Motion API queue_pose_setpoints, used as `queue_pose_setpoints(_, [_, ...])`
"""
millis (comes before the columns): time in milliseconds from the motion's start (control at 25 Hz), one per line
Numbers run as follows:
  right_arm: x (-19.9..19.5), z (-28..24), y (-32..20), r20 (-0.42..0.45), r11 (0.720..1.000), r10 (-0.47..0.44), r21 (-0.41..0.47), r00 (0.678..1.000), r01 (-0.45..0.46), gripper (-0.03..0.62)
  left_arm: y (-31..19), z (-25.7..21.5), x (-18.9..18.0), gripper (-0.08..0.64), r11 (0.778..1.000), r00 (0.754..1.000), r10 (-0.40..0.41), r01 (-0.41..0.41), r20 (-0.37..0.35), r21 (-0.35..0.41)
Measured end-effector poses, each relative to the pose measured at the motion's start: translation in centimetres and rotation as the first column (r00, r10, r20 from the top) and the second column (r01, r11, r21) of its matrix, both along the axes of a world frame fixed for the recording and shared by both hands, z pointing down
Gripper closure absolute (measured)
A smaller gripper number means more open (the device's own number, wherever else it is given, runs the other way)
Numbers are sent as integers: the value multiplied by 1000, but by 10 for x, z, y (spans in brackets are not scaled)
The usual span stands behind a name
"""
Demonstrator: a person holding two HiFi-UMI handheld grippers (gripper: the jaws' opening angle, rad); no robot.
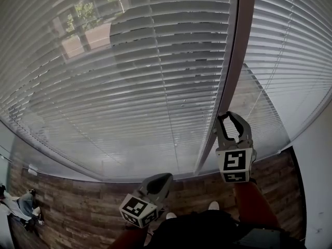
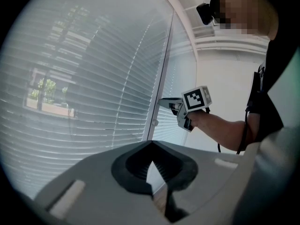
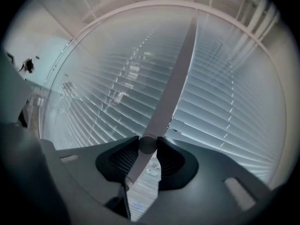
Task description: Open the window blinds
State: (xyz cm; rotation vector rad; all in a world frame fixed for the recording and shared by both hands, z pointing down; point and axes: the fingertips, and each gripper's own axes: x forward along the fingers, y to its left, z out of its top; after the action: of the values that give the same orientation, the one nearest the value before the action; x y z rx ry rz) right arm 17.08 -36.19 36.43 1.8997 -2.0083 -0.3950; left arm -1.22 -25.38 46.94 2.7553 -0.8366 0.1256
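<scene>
White slatted blinds [image 1: 129, 87] cover two window panes either side of a brown mullion [image 1: 236, 61]. Their slats lie nearly flat, and trees and a building show faintly through them. My right gripper [image 1: 226, 115] is held up at the mullion. In the right gripper view its jaws [image 3: 148, 144] press from both sides on a pale round wand [image 3: 176, 78] that hangs in front of the blinds [image 3: 225, 102]. My left gripper [image 1: 165, 176] hangs lower and to the left, away from the blinds. Its jaw tips [image 2: 151, 144] meet with nothing between them. It looks towards the right gripper [image 2: 161, 101].
A wooden floor [image 1: 78, 201] runs below the window. A white wall [image 1: 316, 165] closes the right side. Some clutter [image 1: 23, 206] lies on the floor at the far left. The person's shoe [image 1: 213, 205] shows near the window base.
</scene>
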Motion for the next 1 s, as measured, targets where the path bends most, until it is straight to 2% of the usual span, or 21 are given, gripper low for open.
queue_pose_setpoints(280, [-3,-5,2,-219,999,45,-1,975,-46,445,3,-8,-2,558,1000,1000,-1,1,13,2])
queue_pose_setpoints(360, [-4,-4,4,-234,999,47,-6,971,-50,445,5,-7,-3,558,1000,1000,-3,3,20,1])
queue_pose_setpoints(400, [-4,-4,4,-216,999,45,-6,975,-47,443,5,-7,-3,558,1000,1000,-2,2,20,-2])
queue_pose_setpoints(480, [-4,-10,7,-127,1000,25,-4,992,-25,434,7,-9,-2,558,1000,1000,2,-2,20,-8])
queue_pose_setpoints(600, [-9,-14,12,70,999,-36,0,997,36,382,8,-10,-1,558,1000,1000,9,-9,21,-1])
queue_pose_setpoints(680, [-9,-10,14,230,997,-69,-2,971,71,379,8,-7,-1,558,1000,1000,5,-5,20,1])
queue_pose_setpoints(800, [-1,-5,13,444,995,-82,-10,892,96,385,10,-6,0,558,1000,1000,6,-6,19,8])
queue_pose_setpoints(880, [2,-4,11,496,995,-76,-22,865,100,400,12,-9,-1,558,1000,1000,6,-7,18,13])
queue_pose_setpoints(1000, [2,0,8,528,994,-67,-36,846,101,407,16,-12,-3,558,1000,1000,3,-3,13,12])
